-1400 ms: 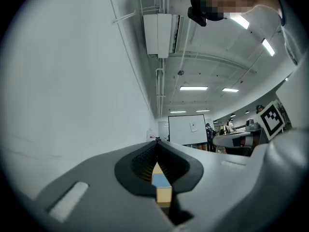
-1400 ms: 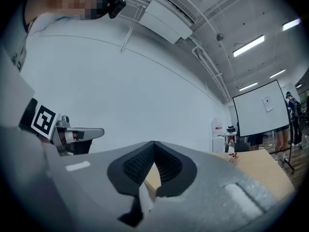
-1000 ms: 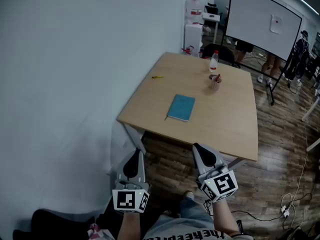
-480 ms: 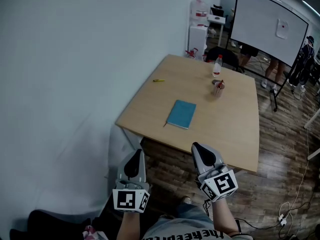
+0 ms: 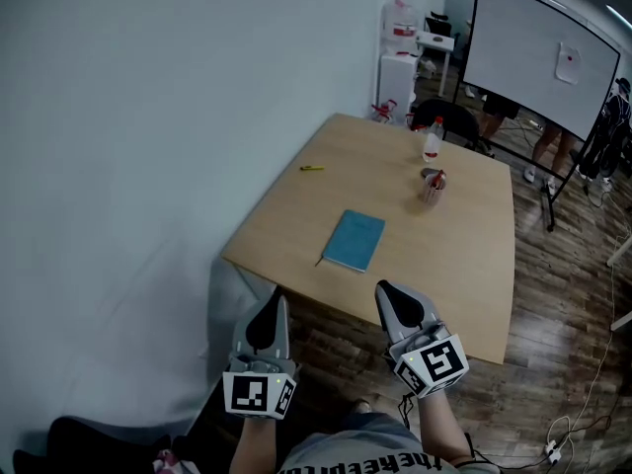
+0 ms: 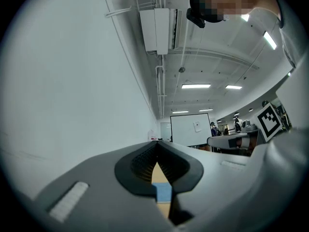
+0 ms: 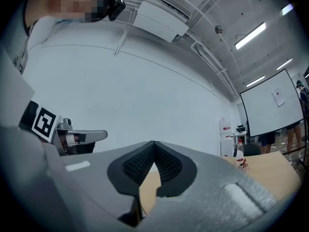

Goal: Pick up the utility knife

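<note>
Wooden counter [image 5: 464,265] by a white wall carries the yellow utility knife [image 5: 312,168] near its far left edge, apart from the blue notebook [image 5: 354,240]. Left gripper [image 5: 269,316] and right gripper [image 5: 395,302] hover off the near edge, jaws clenched, empty.

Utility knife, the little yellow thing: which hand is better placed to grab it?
Probably the left. The utility knife lies near the table's wall-side edge, more in line with the left tool than the right tool. Both are shut, empty and short of the table.
</note>
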### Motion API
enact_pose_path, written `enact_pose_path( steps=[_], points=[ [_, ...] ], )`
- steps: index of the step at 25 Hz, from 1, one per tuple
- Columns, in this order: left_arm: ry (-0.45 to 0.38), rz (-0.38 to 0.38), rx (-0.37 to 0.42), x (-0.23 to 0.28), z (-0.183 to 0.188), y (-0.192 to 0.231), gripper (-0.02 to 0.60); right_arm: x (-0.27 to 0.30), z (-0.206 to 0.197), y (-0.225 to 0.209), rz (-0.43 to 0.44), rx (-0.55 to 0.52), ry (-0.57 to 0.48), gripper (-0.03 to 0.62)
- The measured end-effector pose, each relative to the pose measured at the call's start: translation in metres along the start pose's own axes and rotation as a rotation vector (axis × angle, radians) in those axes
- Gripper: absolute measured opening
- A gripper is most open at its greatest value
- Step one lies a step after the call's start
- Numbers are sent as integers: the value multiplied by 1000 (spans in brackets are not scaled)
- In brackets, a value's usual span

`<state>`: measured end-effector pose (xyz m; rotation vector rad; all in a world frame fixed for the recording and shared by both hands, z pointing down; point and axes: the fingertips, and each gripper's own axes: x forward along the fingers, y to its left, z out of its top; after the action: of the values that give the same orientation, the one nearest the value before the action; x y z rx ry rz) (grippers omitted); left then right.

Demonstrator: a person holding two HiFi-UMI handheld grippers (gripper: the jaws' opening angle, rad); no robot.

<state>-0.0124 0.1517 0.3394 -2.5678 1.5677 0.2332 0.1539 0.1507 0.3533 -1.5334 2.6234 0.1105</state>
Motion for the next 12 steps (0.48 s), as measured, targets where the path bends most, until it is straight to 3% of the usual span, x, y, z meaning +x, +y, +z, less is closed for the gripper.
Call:
enact_pose_path(
  steps=[12],
  points=[
    [2,52,9,30,-10,-16,20,17,-13,-38,67,30,9,2]
  ],
)
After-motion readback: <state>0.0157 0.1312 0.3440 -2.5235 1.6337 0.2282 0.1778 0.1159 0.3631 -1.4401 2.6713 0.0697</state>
